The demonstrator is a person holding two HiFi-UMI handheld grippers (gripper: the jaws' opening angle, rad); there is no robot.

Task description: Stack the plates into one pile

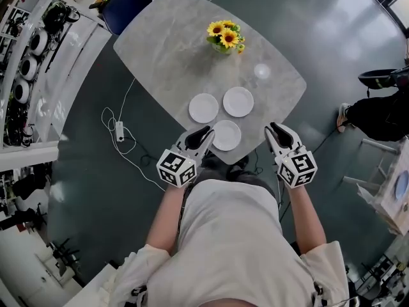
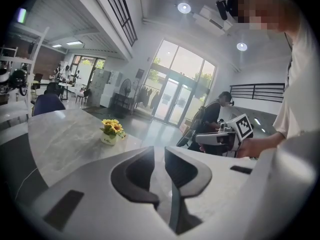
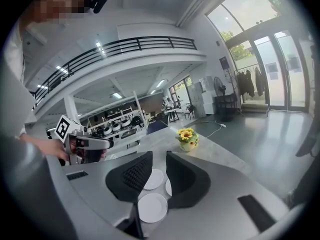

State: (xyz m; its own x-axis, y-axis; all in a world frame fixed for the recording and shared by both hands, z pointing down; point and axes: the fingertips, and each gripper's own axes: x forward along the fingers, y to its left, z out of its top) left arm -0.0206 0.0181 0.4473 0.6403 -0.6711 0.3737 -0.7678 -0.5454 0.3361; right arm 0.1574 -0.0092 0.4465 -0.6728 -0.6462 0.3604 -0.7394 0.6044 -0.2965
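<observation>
Three white plates lie apart on the near end of the grey marble table [image 1: 160, 50]: a left plate [image 1: 203, 107], a right plate [image 1: 238, 101] and a near plate [image 1: 226, 135] by the table's edge. My left gripper [image 1: 203, 133] hovers just left of the near plate, open and empty. My right gripper [image 1: 276, 130] is at the table's right edge, also open and empty. The right gripper view has the near plate [image 3: 152, 207] low between the jaws of that gripper [image 3: 159, 159] and another plate [image 3: 153, 179] beyond it. No plates show past the left gripper [image 2: 159, 154] in its own view.
A vase of sunflowers [image 1: 223, 37] stands mid-table behind the plates. A blue chair [image 1: 124, 5] sits at the far end. A cable and power strip [image 1: 119, 131] lie on the floor to the left. A person [image 1: 380, 114] sits to the right.
</observation>
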